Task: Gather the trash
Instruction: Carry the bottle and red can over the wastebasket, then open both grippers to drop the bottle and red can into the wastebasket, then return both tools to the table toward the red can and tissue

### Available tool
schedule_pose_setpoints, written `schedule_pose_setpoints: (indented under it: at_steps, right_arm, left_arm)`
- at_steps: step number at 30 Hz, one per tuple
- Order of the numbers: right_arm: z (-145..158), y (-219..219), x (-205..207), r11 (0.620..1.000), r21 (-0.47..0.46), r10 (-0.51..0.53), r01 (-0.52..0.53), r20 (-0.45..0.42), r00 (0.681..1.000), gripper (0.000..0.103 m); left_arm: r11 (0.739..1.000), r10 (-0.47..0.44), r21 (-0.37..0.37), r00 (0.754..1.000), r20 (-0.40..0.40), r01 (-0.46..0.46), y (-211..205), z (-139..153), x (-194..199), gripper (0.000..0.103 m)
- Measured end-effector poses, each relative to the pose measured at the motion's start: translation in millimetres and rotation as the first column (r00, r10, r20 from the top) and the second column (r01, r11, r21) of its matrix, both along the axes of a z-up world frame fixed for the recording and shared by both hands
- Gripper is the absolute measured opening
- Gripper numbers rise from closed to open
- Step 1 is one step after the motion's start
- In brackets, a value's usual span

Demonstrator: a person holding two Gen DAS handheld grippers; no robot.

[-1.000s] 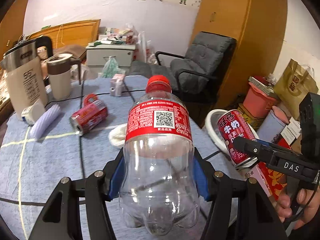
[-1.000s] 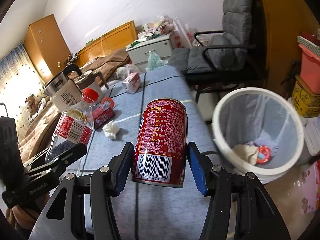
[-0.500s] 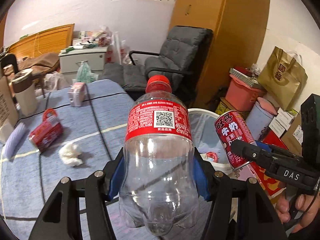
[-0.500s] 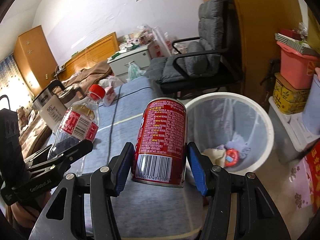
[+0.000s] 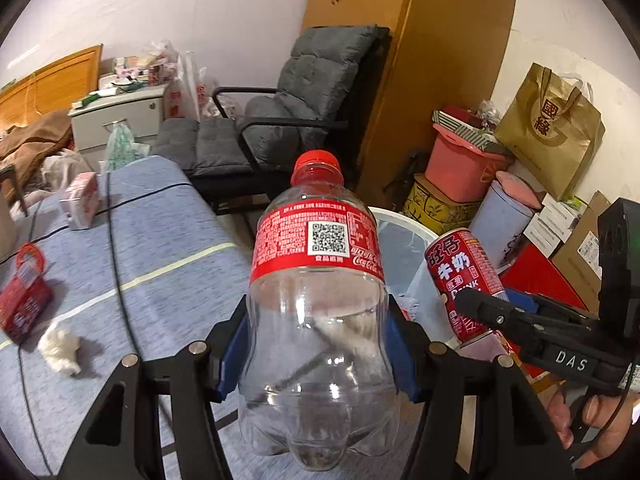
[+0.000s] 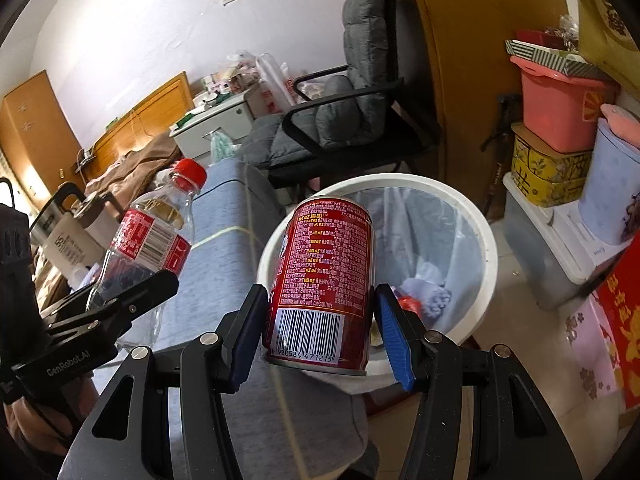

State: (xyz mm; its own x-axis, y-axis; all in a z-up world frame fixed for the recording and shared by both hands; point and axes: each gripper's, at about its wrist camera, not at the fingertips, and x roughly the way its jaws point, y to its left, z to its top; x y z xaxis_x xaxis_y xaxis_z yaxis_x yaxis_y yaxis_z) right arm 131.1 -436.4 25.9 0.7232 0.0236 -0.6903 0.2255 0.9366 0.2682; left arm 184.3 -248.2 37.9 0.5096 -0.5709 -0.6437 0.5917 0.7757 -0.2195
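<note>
My left gripper (image 5: 318,354) is shut on an empty clear cola bottle (image 5: 316,320) with a red label and cap, held upright over the table's right edge. My right gripper (image 6: 320,330) is shut on a red drink can (image 6: 324,280), upright, at the near rim of the white trash bin (image 6: 486,236). The bin is lined with a clear bag and holds some scraps. In the left wrist view the red can (image 5: 460,276) and the right gripper's finger (image 5: 516,316) show at the right, with the bin (image 5: 404,224) behind the bottle. The bottle (image 6: 148,240) appears left in the right wrist view.
On the blue-grey table cloth (image 5: 160,240) lie a crushed red carton (image 5: 22,300), a white paper wad (image 5: 60,350), a small pink box (image 5: 82,198) and a black cable (image 5: 116,260). A grey armchair (image 5: 296,112) stands behind. Pink tub (image 5: 464,168), boxes and a gold bag (image 5: 556,128) crowd the right.
Both grippers have carried the bottle and can to the right, off the table's middle toward the bin. The bin now sits right behind the can. Both grips are unchanged.
</note>
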Motion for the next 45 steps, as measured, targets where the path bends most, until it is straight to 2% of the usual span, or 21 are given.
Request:
schedule_pose_setpoints:
  at_steps: [12,18,22,32,45]
  right_arm:
    - [-15.5,-38.0,8.4,0.997,0.010,-0.072,0.073,-0.038,0.997,0.056]
    - [-24.3,-49.9,15.4,0.996,0.029,-0.087,0.088,-0.051,0.995,0.056]
    - [-23.7,-51.9,16.3,0.994,0.023,-0.103,0.103,-0.025,0.994,0.056]
    - [-9.3,-36.5,5.6,0.997,0.027,-0.075,0.075,0.023,0.997,0.056]
    - [17.8,35.9,-9.8,0.998,0.000,0.059,-0.059,0.071,0.996,0.056]
  left_arm:
    - [0.994,-0.102,0.026,0.994,-0.035,0.103,-58.4,-14.7,19.7,0.063]
    - [0.991,-0.124,0.034,0.989,-0.076,0.127,-72.2,-24.7,29.8,0.064]
    - [0.993,-0.118,0.022,0.991,-0.056,0.120,-71.9,-23.6,30.2,0.067]
    - [0.997,-0.076,-0.034,0.996,-0.044,0.075,-36.4,-7.8,22.3,0.068]
    - [0.999,0.015,-0.048,1.000,-0.010,-0.016,33.8,9.4,-6.2,0.067]
